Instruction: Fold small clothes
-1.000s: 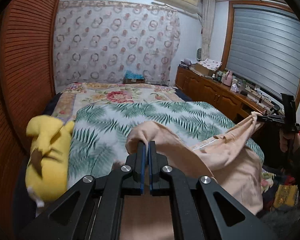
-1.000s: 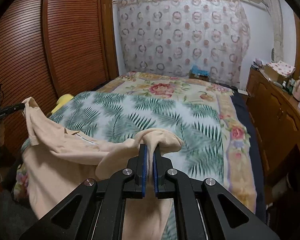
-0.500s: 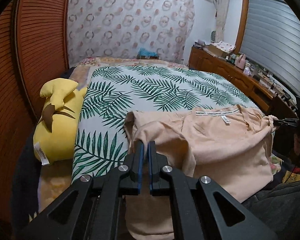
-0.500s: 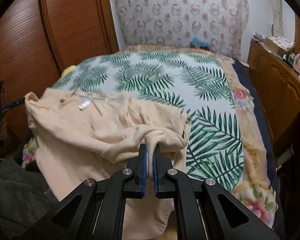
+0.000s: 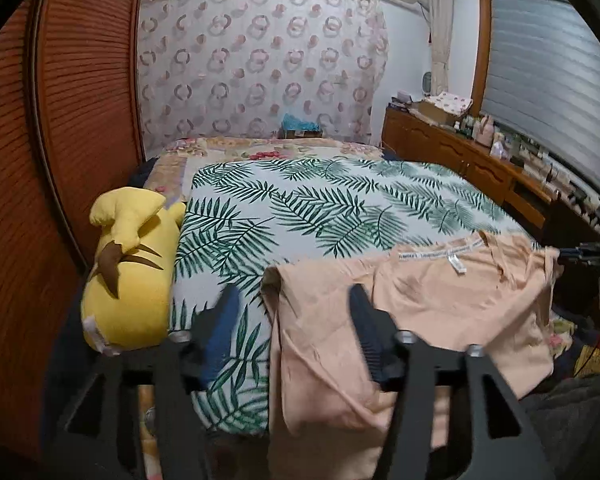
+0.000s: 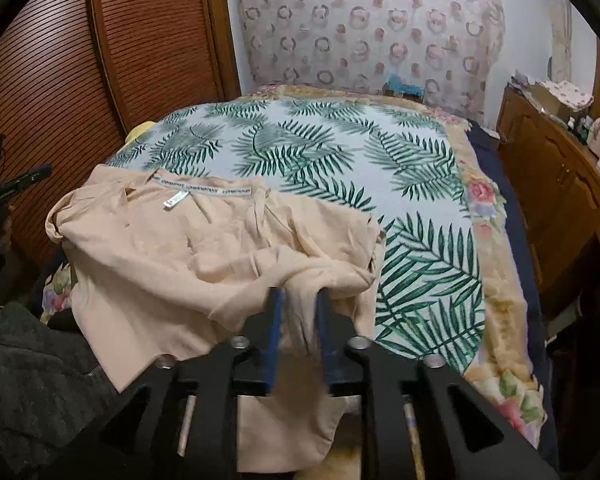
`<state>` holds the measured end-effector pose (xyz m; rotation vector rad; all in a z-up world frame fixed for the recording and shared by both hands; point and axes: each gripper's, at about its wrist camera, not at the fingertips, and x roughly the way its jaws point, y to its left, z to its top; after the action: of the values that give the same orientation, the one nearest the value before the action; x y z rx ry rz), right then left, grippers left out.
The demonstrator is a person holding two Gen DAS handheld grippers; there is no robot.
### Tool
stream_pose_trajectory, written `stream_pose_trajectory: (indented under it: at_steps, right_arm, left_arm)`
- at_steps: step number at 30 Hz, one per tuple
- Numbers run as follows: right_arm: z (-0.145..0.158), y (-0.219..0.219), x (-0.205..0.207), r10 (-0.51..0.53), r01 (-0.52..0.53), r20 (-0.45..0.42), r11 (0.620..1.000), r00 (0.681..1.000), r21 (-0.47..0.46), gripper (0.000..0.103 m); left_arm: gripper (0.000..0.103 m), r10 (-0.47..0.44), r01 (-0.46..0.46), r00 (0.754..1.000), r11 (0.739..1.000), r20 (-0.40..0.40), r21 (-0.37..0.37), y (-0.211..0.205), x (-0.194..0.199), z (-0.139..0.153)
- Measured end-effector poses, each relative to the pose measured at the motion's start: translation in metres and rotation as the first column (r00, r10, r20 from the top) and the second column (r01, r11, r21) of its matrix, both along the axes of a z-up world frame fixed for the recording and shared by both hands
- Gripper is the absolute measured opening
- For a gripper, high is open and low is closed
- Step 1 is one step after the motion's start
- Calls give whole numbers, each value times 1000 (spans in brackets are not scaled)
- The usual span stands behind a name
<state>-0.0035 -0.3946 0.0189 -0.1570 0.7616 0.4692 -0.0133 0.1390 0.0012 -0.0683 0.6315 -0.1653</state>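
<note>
- My left tongs (image 5: 292, 312) are opening. The two fingers (image 5: 224, 320) stand wide apart. A fold of the peach shirt (image 5: 440, 304) lies between them, but the pads do not press on it.
- My right tongs (image 6: 298, 312) are opening too, though the gap is small. A bunched bit of the shirt (image 6: 204, 252) sits between the blue pads (image 6: 274, 336). The picture is blurry there, and I cannot tell if the cloth touches them.
- The shirt lies on the near edge of the bed (image 6: 420, 184), on the leaf-print sheet (image 5: 340, 208). Its lower part hangs over that edge toward me.
- The neck of the shirt points toward the far end of the bed. A white tag (image 6: 172, 200) shows inside the collar.
- The shirt is wrinkled and one side is folded over itself.
- A yellow plush toy (image 5: 128, 268) lies along the left edge of the bed, just beside the sheet and apart from the shirt.
- A brown slatted wardrobe (image 5: 80, 120) stands past the toy.
- A wooden dresser (image 6: 560, 184) stands along the right side of the bed.
</note>
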Motion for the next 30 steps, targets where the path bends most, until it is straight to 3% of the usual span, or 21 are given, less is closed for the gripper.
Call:
stream_pose_trajectory:
  at_steps: [2, 5, 18, 21, 23, 30]
  right_arm:
    - [5, -1, -1, 8, -8, 18, 1000, 1000, 11, 36]
    - [11, -4, 1, -1, 0, 50, 1000, 999, 12, 47]
    - [-3, 2, 55, -57, 56, 58, 998, 997, 23, 48]
    - [-14, 2, 73, -68, 68, 30, 998, 997, 18, 49]
    - [-22, 2, 86, -79, 79, 6, 997, 997, 6, 49]
    - [-38, 1, 114, -82, 82, -58, 997, 995, 0, 49]
  left_arm:
    - [78, -4, 4, 1000, 1000, -12, -28, 4, 11, -4]
    - [79, 4, -5, 999, 1000, -36, -21, 5, 28, -14]
    - [79, 12, -12, 996, 1000, -91, -8, 6, 79, -36]
    - [57, -38, 34, 992, 999, -121, -30, 3, 88, -39]
    - [49, -47, 42, 988, 998, -144, -35, 1, 94, -42]
    - [45, -34, 29, 977, 999, -211, -28, 1, 106, -59]
